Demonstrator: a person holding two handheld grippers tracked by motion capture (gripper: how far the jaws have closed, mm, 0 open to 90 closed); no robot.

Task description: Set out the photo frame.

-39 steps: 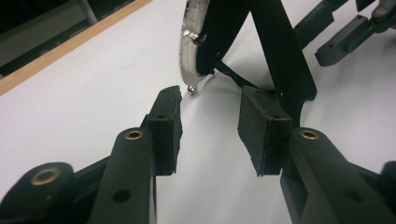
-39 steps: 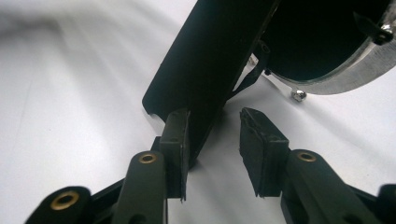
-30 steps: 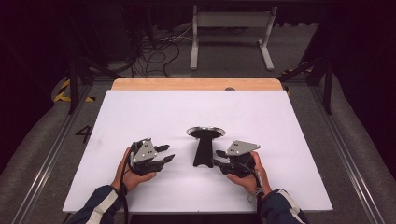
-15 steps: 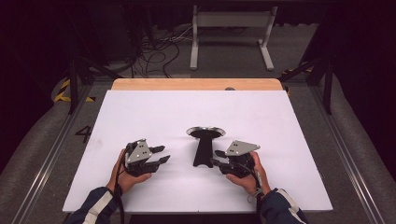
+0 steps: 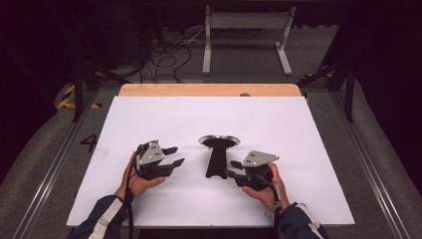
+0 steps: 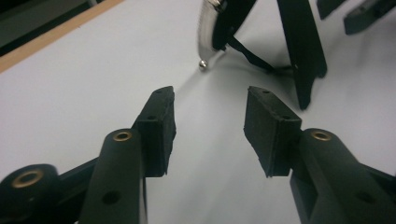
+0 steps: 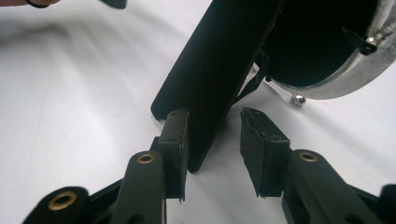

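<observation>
I see a black pan (image 5: 217,152) with a metal rim, handle between my right gripper's (image 5: 233,175) spread jaws; left gripper (image 5: 174,157) spread, just been opening, empty; white table (image 5: 298,134), dark room.

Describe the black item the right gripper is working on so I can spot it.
On the white board, look at the middle of the near half, between the two grippers. It is a black pan with a silvery rim and a flat black handle pointing toward the person.

A black flat handle (image 5: 216,162) is lying on the white table, widening toward its near end, joined to a round silver-rimmed dark disc (image 5: 219,141) at its far end.
</observation>
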